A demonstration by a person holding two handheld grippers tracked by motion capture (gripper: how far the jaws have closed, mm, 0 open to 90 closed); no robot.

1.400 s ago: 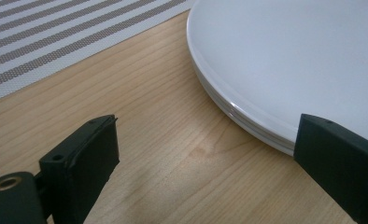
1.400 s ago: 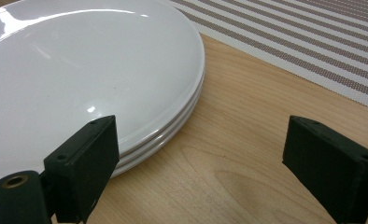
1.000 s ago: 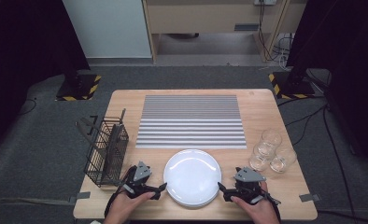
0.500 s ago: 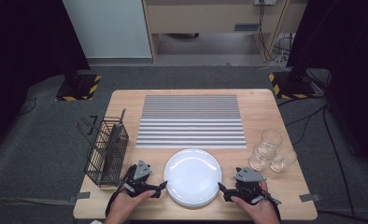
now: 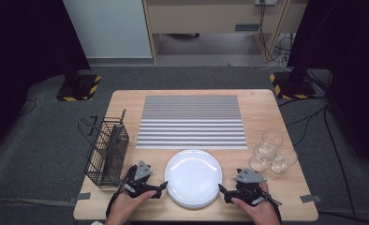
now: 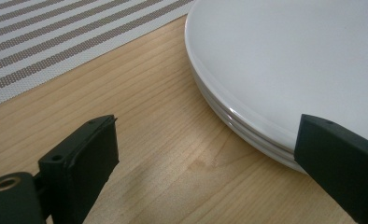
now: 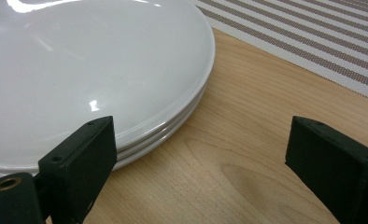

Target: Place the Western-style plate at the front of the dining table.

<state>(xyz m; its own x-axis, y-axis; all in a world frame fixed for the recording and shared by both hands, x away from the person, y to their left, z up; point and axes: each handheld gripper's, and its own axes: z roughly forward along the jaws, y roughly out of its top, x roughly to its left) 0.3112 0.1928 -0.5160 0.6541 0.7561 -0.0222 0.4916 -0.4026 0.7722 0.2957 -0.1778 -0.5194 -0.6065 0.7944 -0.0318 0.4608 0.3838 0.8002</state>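
Note:
A stack of white plates (image 5: 193, 177) lies near the front edge of the wooden table (image 5: 262, 105). My left gripper (image 5: 158, 189) rests on the table at the stack's left rim, held by a hand, its jaws wide open. In the left gripper view the plates (image 6: 289, 60) lie ahead to the right, and the left gripper (image 6: 210, 158) has only bare wood between its jaws. My right gripper (image 5: 225, 192) sits at the stack's right rim, also open. In the right gripper view the plates (image 7: 79, 70) reach up to the left jaw of the right gripper (image 7: 205, 158).
A striped placemat (image 5: 192, 122) covers the middle of the table behind the plates. A black wire basket (image 5: 107, 152) stands at the left edge, close to my left gripper. Three clear glasses (image 5: 269, 152) cluster at the right, behind my right gripper.

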